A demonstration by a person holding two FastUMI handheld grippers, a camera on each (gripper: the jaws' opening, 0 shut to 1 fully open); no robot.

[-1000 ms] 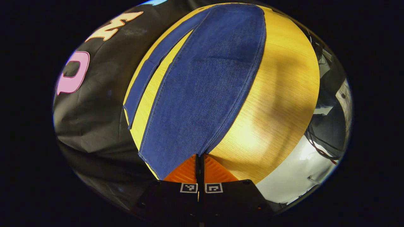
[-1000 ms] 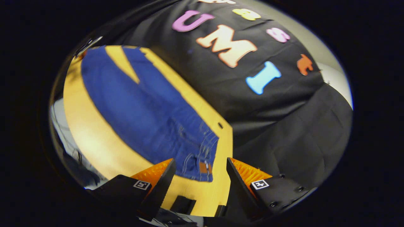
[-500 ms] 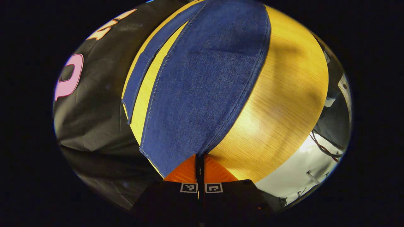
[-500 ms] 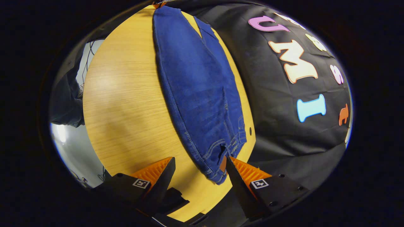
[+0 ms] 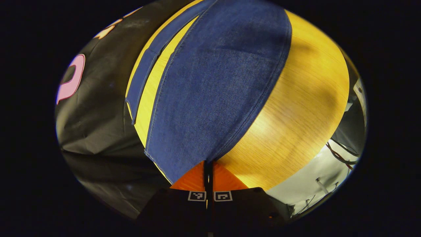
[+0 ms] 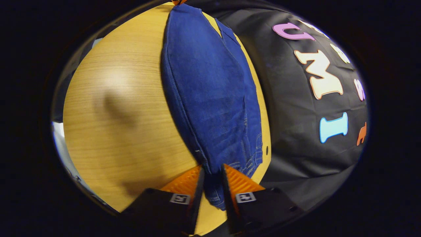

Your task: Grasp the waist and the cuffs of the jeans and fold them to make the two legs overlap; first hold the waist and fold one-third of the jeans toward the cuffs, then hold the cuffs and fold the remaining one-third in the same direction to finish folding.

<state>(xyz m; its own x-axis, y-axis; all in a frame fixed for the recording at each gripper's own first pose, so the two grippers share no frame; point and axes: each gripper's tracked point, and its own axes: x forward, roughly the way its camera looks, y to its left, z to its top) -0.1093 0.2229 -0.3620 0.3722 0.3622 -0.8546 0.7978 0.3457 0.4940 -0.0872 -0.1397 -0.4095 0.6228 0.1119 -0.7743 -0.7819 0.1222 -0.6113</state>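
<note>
Jaws of both the left gripper (image 5: 208, 169) and right gripper (image 6: 213, 179) clamp opposite ends of the blue denim jeans (image 6: 210, 89) lying on the yellow wooden table (image 6: 125, 108).

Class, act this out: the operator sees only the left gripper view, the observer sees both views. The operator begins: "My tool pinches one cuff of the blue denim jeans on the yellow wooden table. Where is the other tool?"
Observer: The right tool is at the waist end of the blue denim jeans, with denim pressed between its fingers.
Operator: What lies beside the waist there?
Observer: A small dark hole in the yellow wooden table, between the waist and the black cloth wall.
</note>
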